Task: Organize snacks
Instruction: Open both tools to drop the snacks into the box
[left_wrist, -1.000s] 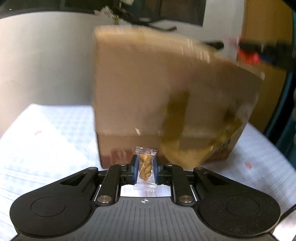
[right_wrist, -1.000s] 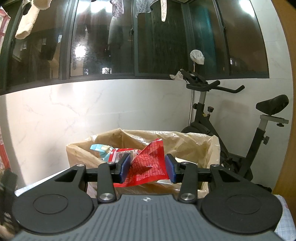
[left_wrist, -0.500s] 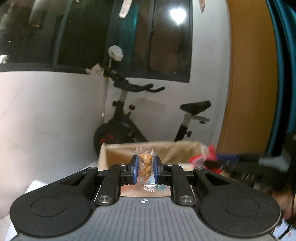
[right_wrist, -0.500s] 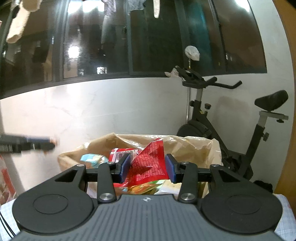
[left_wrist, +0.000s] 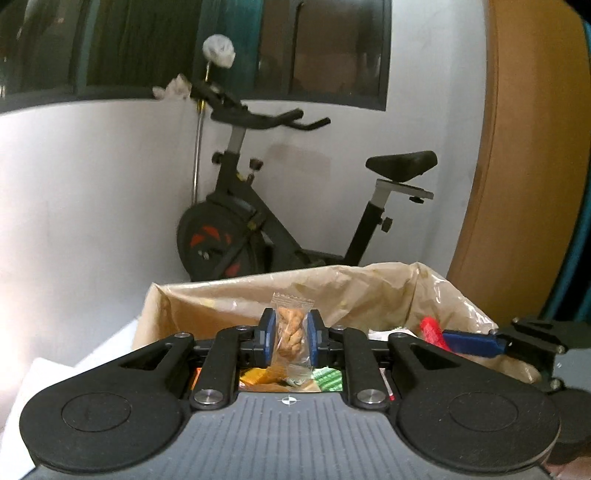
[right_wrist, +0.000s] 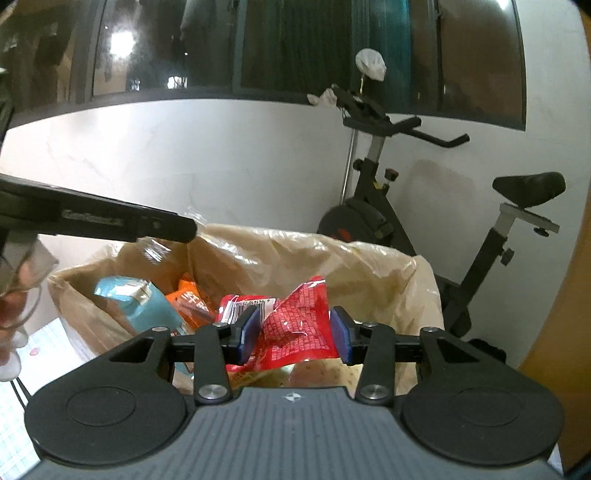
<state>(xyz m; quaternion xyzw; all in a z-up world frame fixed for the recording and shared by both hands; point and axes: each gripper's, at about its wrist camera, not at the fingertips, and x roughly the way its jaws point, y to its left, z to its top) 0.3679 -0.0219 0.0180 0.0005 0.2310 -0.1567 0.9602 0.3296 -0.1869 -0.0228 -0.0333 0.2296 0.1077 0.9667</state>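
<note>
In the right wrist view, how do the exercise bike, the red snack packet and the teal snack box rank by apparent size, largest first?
1. exercise bike, though farthest away.
2. red snack packet, enlarged by nearness to the camera.
3. teal snack box, partly hidden, so ranks two and three are unsure.

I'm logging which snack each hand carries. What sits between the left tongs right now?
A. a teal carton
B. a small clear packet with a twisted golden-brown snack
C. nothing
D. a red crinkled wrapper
B: the left wrist view shows a small clear packet with a twisted golden-brown snack inside, standing between the blue pads of the left tongs, above the open lined box.
</note>
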